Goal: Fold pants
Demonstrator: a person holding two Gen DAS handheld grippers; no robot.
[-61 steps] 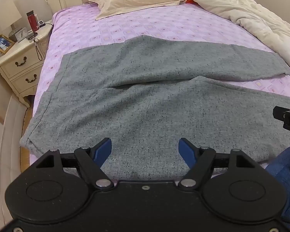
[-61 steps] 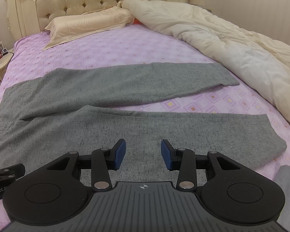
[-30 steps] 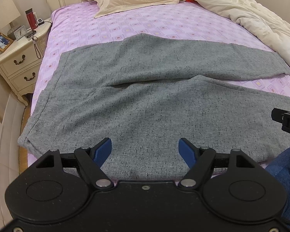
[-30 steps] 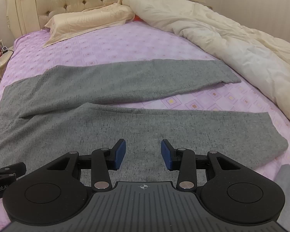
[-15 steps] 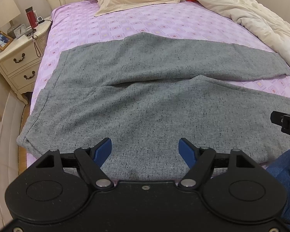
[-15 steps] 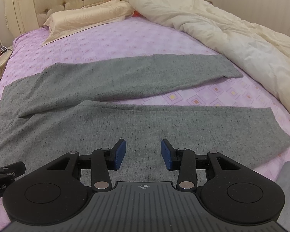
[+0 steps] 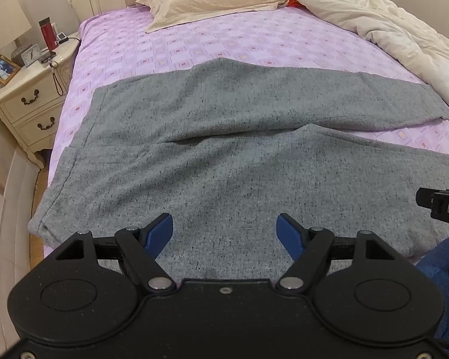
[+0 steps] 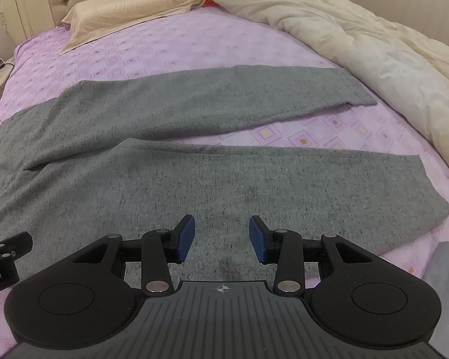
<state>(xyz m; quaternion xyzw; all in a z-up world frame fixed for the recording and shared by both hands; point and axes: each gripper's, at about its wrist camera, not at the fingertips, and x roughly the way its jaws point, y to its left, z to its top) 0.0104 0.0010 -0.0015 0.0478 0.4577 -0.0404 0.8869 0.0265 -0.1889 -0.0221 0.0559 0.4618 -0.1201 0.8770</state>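
Bed sheet (image 7: 212,45): purple check, fills the upper frame.
Duvet (image 8: 359,48): cream, bunched upper right, just beside the far leg's cuff.
Grey pants (image 7: 224,161): flat across mid-frame, legs splayed toward the right, waist at left, none folded yet.
My left gripper (image 7: 226,233): wide, empty, above the near leg.
My right gripper (image 8: 221,237): narrower gap, empty.
Risk: knit looks limp; pinching one layer only would skew my fold, I reckon.

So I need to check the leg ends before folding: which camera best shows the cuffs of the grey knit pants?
Right wrist view: both cuffs of the grey knit pants show. Left wrist view shows only the far cuff; the near one runs out of frame.
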